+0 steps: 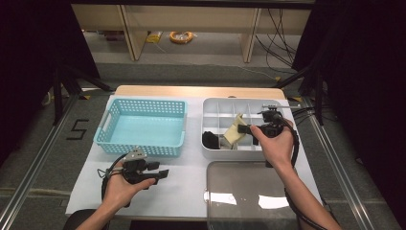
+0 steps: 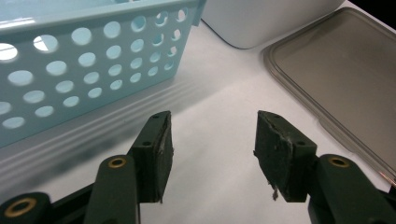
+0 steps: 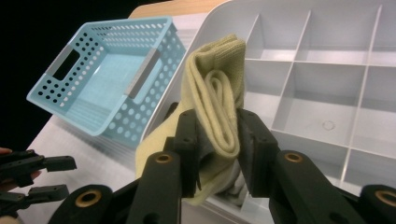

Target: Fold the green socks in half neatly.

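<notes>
Work in hand: I am lifting a folded yellow-green sock (image 3: 219, 107) out of the white divided box (image 1: 225, 106), which sits at the right rear of the table (image 1: 191, 184).
Sock, place: it hangs over the left compartments of the box, near a dark item (image 1: 209, 139) lying in the front-left cell.
Sock, handling: I judge it light, soft and floppy; it will sag and swing on either side of the grip, yet it can't break. The knit gives friction, so slipping is unlikely.
Where to hold: across the thick folded middle, where the layers stack; a loose end would let the fold fall open.
Right gripper (image 3: 217, 149): my jaws are closed about halfway, both pads pressed on the sock's folded bundle, a tail drooping below.
Left gripper (image 2: 212, 154): my jaws stand wide with nothing between them, low over the table's front-left part, just in front of the blue basket (image 1: 143, 125).
Basket: perforated, nothing inside, at the left rear.
Lid (image 1: 244, 191): translucent, flat at the front right edge.
</notes>
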Demonstrator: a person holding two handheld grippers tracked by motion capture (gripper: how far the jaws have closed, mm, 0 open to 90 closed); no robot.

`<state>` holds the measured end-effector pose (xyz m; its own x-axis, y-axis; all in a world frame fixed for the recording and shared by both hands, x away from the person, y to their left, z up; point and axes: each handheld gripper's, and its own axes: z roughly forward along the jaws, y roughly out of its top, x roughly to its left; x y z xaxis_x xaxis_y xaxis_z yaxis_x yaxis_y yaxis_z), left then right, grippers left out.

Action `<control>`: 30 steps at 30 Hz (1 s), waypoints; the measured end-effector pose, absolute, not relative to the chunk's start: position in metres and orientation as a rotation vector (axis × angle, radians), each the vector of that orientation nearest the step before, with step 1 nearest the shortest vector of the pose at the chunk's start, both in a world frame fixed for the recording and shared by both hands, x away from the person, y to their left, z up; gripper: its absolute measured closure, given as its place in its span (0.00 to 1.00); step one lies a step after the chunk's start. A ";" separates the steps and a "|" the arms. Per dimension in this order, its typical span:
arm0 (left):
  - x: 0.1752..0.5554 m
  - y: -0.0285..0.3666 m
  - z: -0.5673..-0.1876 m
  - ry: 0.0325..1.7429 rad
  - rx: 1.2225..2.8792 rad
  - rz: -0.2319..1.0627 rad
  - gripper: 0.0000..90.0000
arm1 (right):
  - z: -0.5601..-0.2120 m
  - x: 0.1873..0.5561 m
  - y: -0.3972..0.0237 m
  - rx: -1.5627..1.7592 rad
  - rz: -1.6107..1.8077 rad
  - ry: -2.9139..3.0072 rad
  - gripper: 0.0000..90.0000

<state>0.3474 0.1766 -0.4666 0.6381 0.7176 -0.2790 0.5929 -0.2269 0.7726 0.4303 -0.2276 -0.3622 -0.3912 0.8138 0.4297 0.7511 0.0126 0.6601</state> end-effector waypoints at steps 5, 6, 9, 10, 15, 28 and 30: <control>0.348 0.177 -0.467 1.033 1.919 0.172 0.51 | -0.363 0.434 -0.233 1.764 1.322 2.152 0.80; 0.348 0.177 -0.467 1.033 1.919 0.172 0.51 | -0.363 0.434 -0.233 1.813 1.316 2.146 0.80; 0.348 0.176 -0.467 1.032 1.922 0.172 0.51 | -0.367 0.438 -0.238 1.799 1.286 2.149 0.80; 0.348 0.176 -0.467 1.038 1.920 0.171 0.51 | -0.370 0.440 -0.241 1.760 1.286 2.156 0.80; 0.348 0.176 -0.467 1.031 1.919 0.170 0.51 | -0.371 0.440 -0.241 1.887 1.241 2.141 0.80; 0.348 0.175 -0.468 1.027 1.928 0.179 0.51 | -0.390 0.451 -0.256 1.793 1.138 2.162 0.80; 0.347 0.174 -0.468 1.027 1.933 0.177 0.51 | -0.395 0.452 -0.257 1.772 1.114 2.166 0.80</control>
